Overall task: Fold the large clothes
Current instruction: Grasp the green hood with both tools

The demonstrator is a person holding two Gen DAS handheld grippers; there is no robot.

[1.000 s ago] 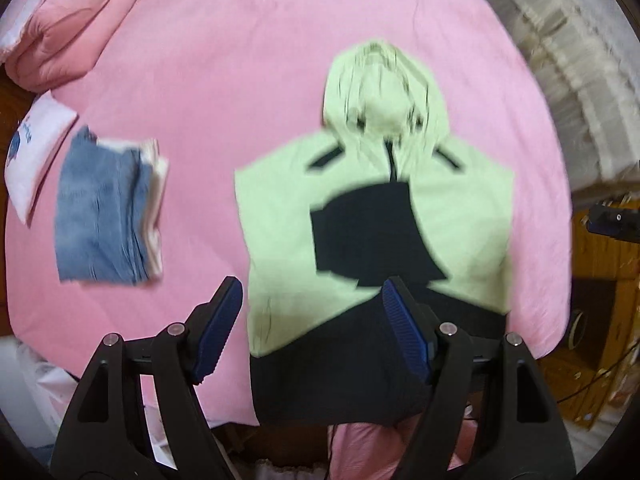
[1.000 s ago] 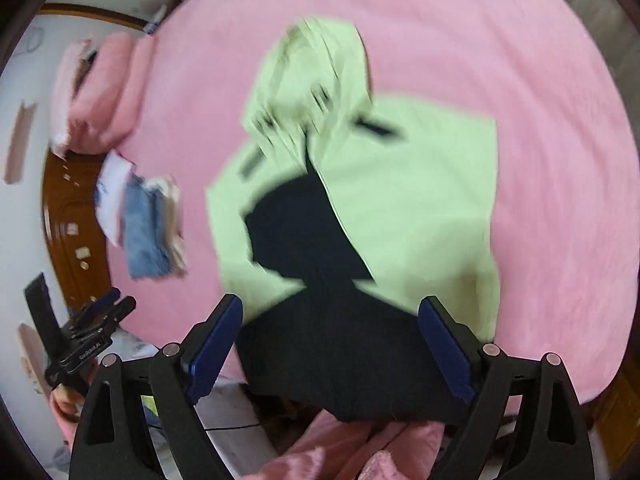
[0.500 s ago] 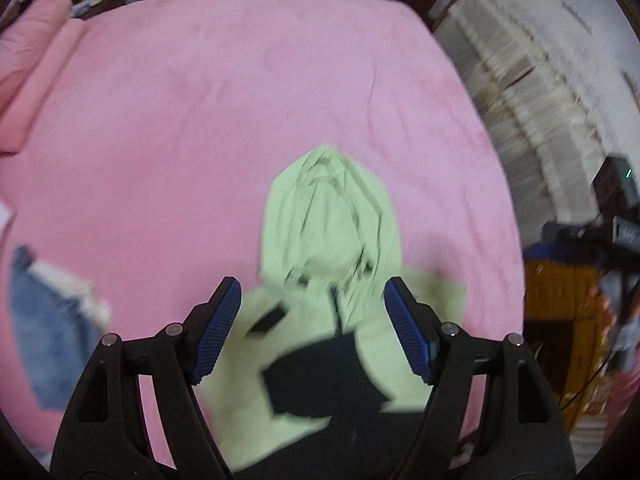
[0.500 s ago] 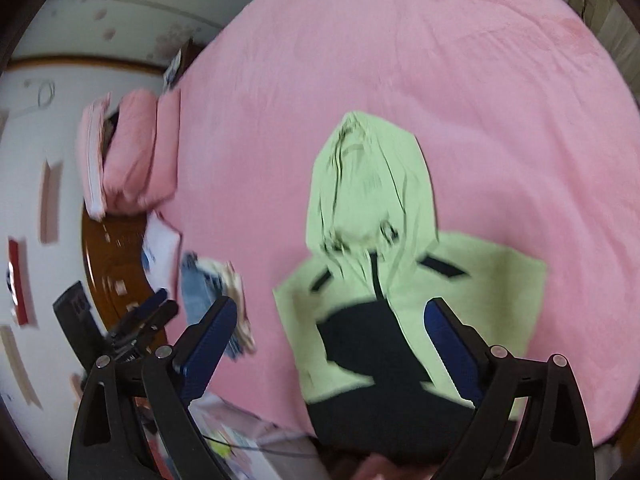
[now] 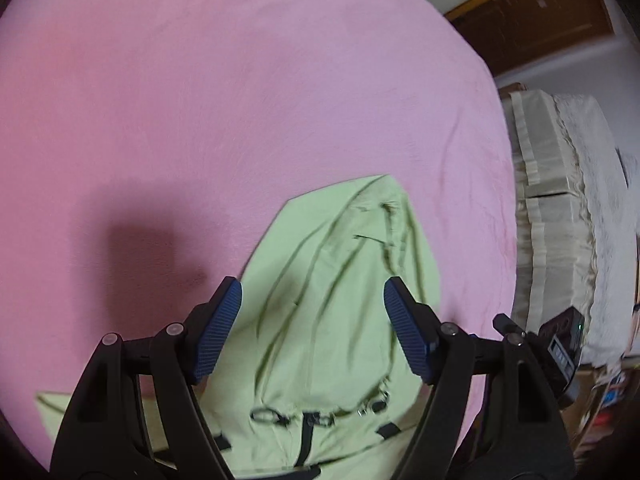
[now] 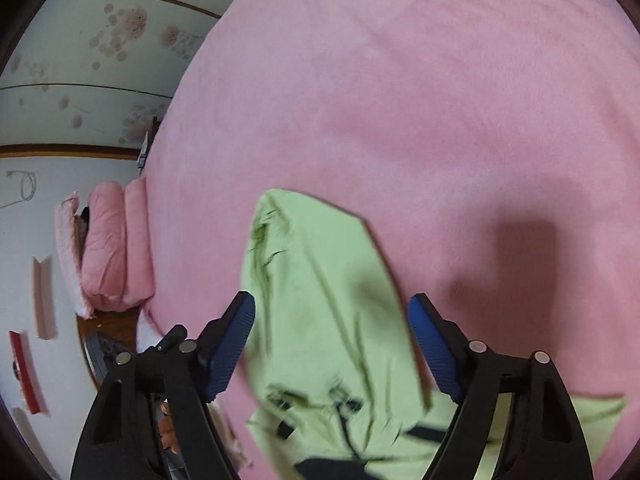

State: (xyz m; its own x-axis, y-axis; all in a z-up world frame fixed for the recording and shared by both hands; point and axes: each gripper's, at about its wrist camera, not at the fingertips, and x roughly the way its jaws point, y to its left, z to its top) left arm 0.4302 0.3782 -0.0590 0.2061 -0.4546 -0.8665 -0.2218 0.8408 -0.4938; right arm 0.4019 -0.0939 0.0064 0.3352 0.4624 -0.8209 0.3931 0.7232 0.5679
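A light green hooded jacket with black trim lies flat on the pink bed. In the left wrist view its hood [image 5: 340,272] points away from me, with the zip and drawcords below it. My left gripper [image 5: 312,300] is open and empty, hovering over the hood. In the right wrist view the same hood [image 6: 320,300] lies between the fingers of my right gripper [image 6: 332,316], which is open and empty above it. The jacket's body is mostly cut off at the bottom of both views.
The pink bedspread [image 5: 240,100] stretches far beyond the hood. Pink pillows [image 6: 108,248] lie at the bed's left end by a wall. A cream lace-covered stack [image 5: 560,220] stands beside the bed's right edge, with a dark device [image 5: 560,340] near it.
Both grippers have moved forward from the jacket's hem to over its hood. The folded jeans and the black lower part have dropped out of view. Both grippers stayed open.
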